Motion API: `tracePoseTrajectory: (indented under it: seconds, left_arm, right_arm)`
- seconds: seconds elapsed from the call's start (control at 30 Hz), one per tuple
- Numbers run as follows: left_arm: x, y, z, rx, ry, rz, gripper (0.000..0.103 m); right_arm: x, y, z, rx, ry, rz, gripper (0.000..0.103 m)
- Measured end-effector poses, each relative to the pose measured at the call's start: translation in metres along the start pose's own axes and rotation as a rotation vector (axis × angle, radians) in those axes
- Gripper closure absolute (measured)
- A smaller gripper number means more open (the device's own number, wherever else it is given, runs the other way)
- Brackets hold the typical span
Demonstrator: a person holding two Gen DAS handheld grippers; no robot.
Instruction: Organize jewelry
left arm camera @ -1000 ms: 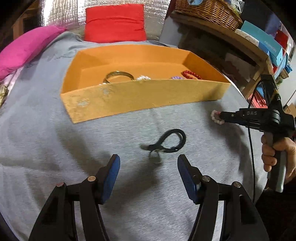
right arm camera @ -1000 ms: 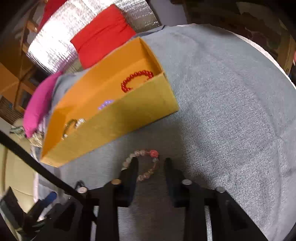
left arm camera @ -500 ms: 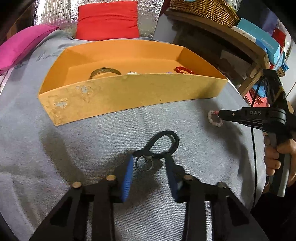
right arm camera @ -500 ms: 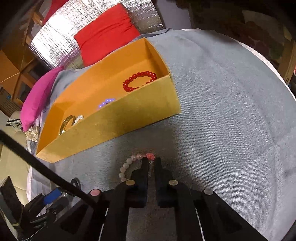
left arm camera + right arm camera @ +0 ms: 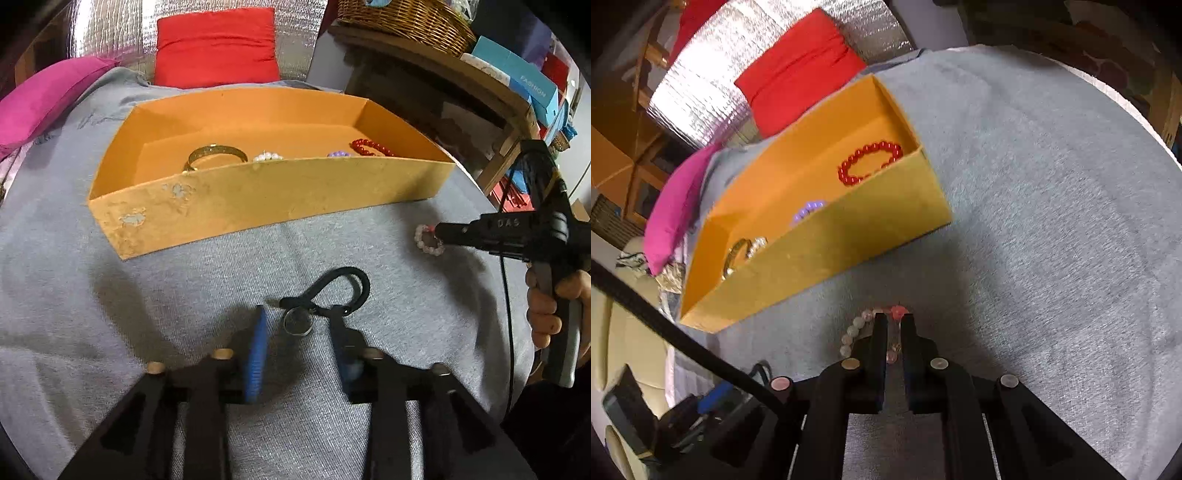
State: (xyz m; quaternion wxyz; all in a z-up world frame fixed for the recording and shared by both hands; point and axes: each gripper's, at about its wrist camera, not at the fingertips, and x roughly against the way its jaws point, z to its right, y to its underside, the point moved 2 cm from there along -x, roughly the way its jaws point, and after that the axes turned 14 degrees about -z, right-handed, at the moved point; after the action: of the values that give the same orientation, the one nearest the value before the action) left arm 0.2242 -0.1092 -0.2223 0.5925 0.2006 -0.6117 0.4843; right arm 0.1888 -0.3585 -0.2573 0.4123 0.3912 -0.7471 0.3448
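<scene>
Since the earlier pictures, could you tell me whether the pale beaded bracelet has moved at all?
Yes. The pale beaded bracelet, clamped in the right gripper, has left the grey cloth and hangs beside the orange box.

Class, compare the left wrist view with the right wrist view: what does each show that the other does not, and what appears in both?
Only the left wrist view shows the wicker basket, the blue boxes, and the person's hand holding the right gripper from the side.

Only the right wrist view shows the right gripper's jaws shut on the pale bead bracelet from behind.

Both show the orange box, red bead bracelet, gold bangle, red cushion and grey cloth.
</scene>
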Motion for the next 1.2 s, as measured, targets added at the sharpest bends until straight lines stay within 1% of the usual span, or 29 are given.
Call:
tracePoseTrajectory:
  seconds: [0.03, 0.13, 0.3, 0.33, 0.37, 0.4, 0.43, 0.47, 0.5, 0.6, 0.67, 0.83, 1.07, 1.2]
  left_arm:
    - [0.000, 0.000, 0.001, -0.005, -0.008, 0.002, 0.055]
    - [-0.003, -0.003, 0.006, -0.024, -0.009, -0.003, 0.055]
    - [-0.011, -0.010, 0.005, -0.002, 0.004, -0.003, 0.056]
    - [-0.013, -0.010, 0.006, 0.000, 0.008, -0.004, 0.060]
    - [-0.016, -0.010, 0.007, -0.003, 0.011, -0.011, 0.072]
    - [-0.017, -0.009, 0.009, -0.009, 0.010, -0.017, 0.079]
    - [-0.018, -0.009, 0.009, -0.016, 0.004, -0.014, 0.079]
    - [-0.016, -0.009, 0.011, -0.020, -0.002, -0.008, 0.085]
    - [-0.014, -0.008, 0.011, -0.025, -0.001, -0.002, 0.088]
    - [-0.006, -0.007, 0.010, -0.021, 0.008, 0.019, 0.089]
    - [0.000, -0.006, 0.008, -0.018, 0.006, 0.034, 0.089]
    - [0.021, -0.002, -0.001, 0.007, 0.011, 0.088, 0.089]
    - [0.043, 0.002, -0.023, 0.057, -0.001, 0.144, 0.089]
    - [0.049, 0.003, -0.028, 0.068, -0.027, 0.161, 0.089]
  right_arm:
    - [-0.002, 0.000, -0.002, 0.006, 0.018, -0.005, 0.088]
    - [-0.007, 0.000, -0.005, 0.016, 0.039, -0.007, 0.087]
    - [-0.011, 0.001, -0.015, 0.073, 0.113, 0.018, 0.087]
    - [-0.012, 0.001, -0.017, 0.083, 0.125, 0.021, 0.087]
    - [-0.013, 0.001, -0.020, 0.101, 0.141, 0.026, 0.087]
    - [-0.015, 0.001, -0.024, 0.117, 0.157, 0.033, 0.088]
    - [-0.015, 0.002, -0.026, 0.126, 0.168, 0.039, 0.088]
    - [-0.016, 0.002, -0.028, 0.135, 0.179, 0.044, 0.088]
    - [-0.016, 0.002, -0.030, 0.138, 0.183, 0.048, 0.091]
    - [-0.014, 0.001, -0.031, 0.130, 0.164, 0.051, 0.092]
    - [-0.011, 0.000, -0.030, 0.125, 0.133, 0.056, 0.095]
    - [0.001, 0.003, -0.036, 0.133, 0.064, 0.100, 0.095]
    - [0.009, 0.004, -0.053, 0.155, -0.017, 0.149, 0.095]
    - [0.015, 0.007, -0.063, 0.185, -0.063, 0.181, 0.095]
